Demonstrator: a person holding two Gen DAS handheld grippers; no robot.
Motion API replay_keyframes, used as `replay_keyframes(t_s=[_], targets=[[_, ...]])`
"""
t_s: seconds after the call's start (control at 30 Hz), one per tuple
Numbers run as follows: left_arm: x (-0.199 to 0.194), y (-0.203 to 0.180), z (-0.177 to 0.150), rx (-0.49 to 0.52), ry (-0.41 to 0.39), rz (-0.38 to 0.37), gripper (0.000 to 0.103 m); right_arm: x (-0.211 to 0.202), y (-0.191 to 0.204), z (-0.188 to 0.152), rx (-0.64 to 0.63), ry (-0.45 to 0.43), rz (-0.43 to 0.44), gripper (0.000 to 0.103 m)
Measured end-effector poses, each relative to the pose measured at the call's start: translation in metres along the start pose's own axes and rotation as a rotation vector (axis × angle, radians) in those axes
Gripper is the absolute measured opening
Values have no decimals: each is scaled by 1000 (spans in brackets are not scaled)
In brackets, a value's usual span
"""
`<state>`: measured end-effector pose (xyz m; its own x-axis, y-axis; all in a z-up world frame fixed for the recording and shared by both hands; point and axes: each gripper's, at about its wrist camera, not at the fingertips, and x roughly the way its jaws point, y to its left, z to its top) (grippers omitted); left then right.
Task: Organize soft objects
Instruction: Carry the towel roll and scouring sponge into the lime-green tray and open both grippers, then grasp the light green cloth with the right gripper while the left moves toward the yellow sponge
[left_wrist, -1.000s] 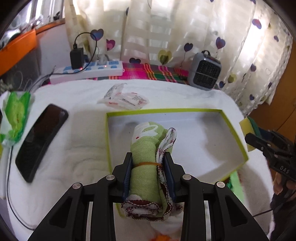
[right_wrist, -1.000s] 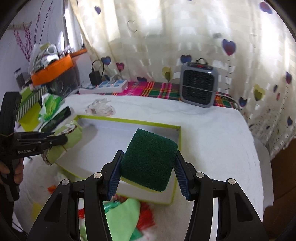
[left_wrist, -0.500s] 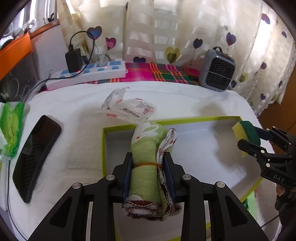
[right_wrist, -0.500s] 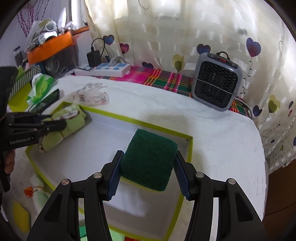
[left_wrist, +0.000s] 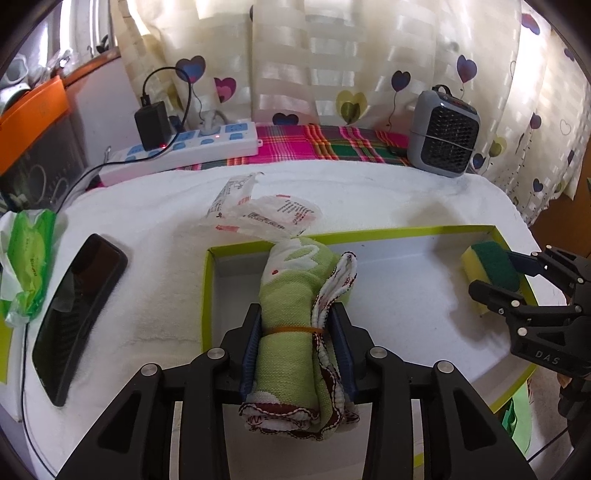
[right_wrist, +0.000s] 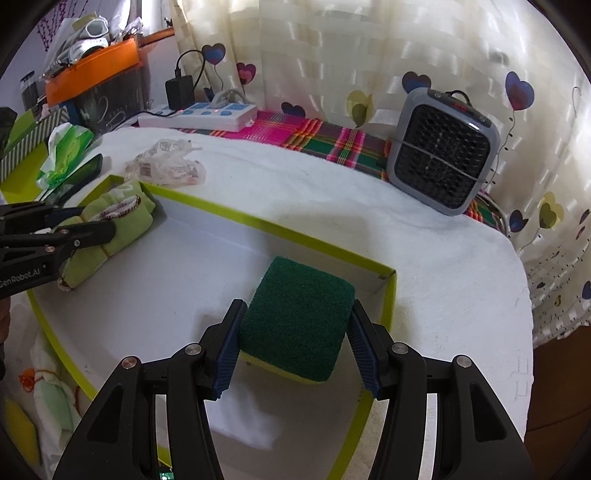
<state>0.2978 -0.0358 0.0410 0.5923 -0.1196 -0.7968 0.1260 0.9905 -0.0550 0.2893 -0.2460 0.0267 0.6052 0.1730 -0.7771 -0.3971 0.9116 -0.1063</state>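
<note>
**Two claws hold soft things over the shallow box**

The left claw (left_wrist: 295, 347) has the rolled green cloth (left_wrist: 291, 325) between its two blue pads. Its jaws have just been opening a little, and the roll still fills the gap from pad to pad, so the pads touch it on both sides. The roll is bound by a thin orange rubber band, has a white edge with dark red stitching, and its far end reaches the near-left corner of the box (left_wrist: 369, 232). In the right wrist view the same roll (right_wrist: 110, 229) lies low at the left end of the box.

The right claw (right_wrist: 295, 332) stands fairly wide and is closed on a sponge (right_wrist: 295, 325), dark green on top with a yellow layer below. The sponge is inside the box, close to its right corner.

The box has a white floor and a yellow-green rim, and it sits on a white towel (left_wrist: 147, 280). Left of it lies a black phone (left_wrist: 77, 314), beyond it a crumpled clear wrapper (left_wrist: 258, 218). Farther back are a white power strip (left_wrist: 184, 147) and a small grey heater (left_wrist: 443, 140), before a curtain with hearts
</note>
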Motion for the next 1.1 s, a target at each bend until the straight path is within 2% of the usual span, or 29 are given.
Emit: replay_keyframes(t_s=[0.23, 0.4, 0.63, 1.1], targets=[[6, -1, 0, -4, 20, -12, 46, 5, -2, -1, 9, 4, -20, 57], [7, 0, -1, 1, 23, -11, 49, 6, 0, -1, 6, 1, -17, 59], [-1, 0, 0, -5, -5, -24, 54, 2, 0, -2, 20, -26, -7, 68], [-43, 1, -9, -12, -70, -76, 55, -36, 1, -9, 81, -118, 26, 72]])
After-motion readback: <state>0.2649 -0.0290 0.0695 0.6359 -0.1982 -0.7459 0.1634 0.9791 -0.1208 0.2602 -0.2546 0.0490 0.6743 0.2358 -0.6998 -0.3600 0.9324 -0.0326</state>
